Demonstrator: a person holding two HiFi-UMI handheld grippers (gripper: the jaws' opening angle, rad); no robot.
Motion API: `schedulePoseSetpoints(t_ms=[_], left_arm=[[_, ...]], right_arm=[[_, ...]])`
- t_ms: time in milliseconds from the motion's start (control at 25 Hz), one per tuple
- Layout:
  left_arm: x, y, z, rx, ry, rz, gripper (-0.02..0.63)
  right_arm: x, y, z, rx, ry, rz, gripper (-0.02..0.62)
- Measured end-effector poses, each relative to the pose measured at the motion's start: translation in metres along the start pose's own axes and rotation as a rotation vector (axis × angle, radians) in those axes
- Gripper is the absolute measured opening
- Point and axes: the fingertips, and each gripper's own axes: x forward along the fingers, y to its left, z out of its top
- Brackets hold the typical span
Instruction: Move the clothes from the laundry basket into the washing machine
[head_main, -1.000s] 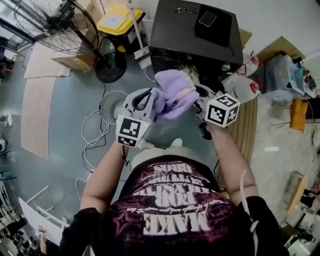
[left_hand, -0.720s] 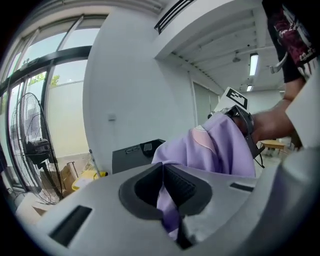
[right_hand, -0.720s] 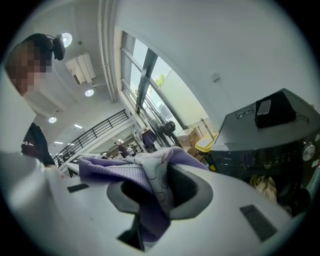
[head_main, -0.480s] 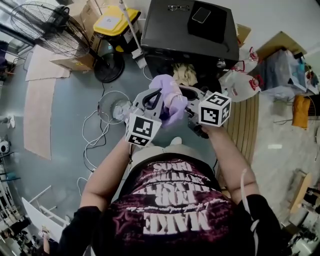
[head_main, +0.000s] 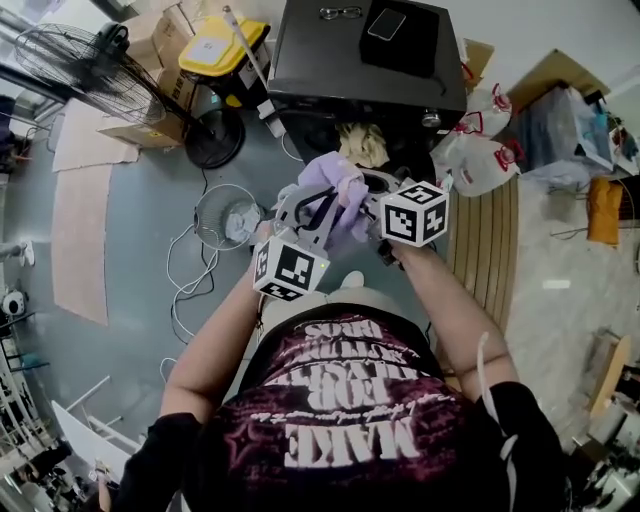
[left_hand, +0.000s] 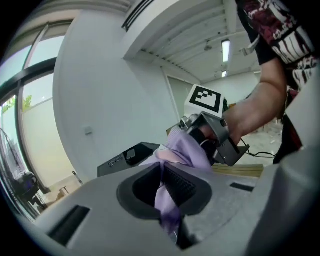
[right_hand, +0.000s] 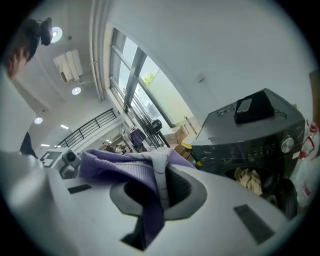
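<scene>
The person is standing in front of the black washing machine (head_main: 330, 70), holding a lilac garment (head_main: 335, 180) up between both tools, just short of the machine's front edge. The left gripper (left_hand: 164, 190) is clamping down on it: its jaws are sitting almost together, with a thin fold of the lilac cloth pinched between the pads and trailing down behind them. The right gripper (right_hand: 159, 192) is gripping the same garment from the other side. Its jaws have just been closing and are now standing nearly together, with a ribbed lilac fold and a pale seam caught between them. The two grippers are hanging close beside each other, with the cloth bunching between them.

The machine's door opening is facing the person, and a beige bundle of clothes (head_main: 362, 145) is lying inside it. On the machine's top, a black box (head_main: 425, 50) is sitting along the right edge with a phone (head_main: 385, 22) lying on it, and a pair of glasses (head_main: 342, 12) is resting near the far edge.

On the floor to the left of the machine, a round wire basket (head_main: 198, 215), possibly the laundry basket, is standing well apart from the garment, with something pale showing inside it.
</scene>
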Motion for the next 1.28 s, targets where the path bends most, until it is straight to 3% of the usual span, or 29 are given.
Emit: schedulePoseSetpoints(t_ms=[240,400,600,760,960,1280], left_arm=[[-0.006,0.013,-0.010,-0.159,-0.008,0.005,0.013],[-0.017,0.017,-0.022,-0.183,0.021,0.026,0.014],[-0.025,0.020,-0.023,-0.204,0.021,0.033,0.014],[-0.034,0.029,-0.037,-0.267,0.046,0.053,0.014],[-0.064,0.038,-0.108,-0.295,0.186,0.113,0.017],[-0.140,0.056,-0.232,-0.542,0.329,0.318,0.032]], right_arm=[[-0.010,-0.008,0.003,0.028,-0.061,0.006,0.037],[-0.022,-0.030,-0.001,0.059,-0.079,-0.045,0.035],[-0.026,-0.025,-0.004,0.032,-0.067,0.008,0.038],[-0.040,-0.051,0.002,0.040,-0.100,-0.083,0.037],[-0.071,-0.108,0.014,0.047,-0.162,-0.269,0.035],[-0.119,-0.163,0.024,0.042,-0.233,-0.423,0.034]])
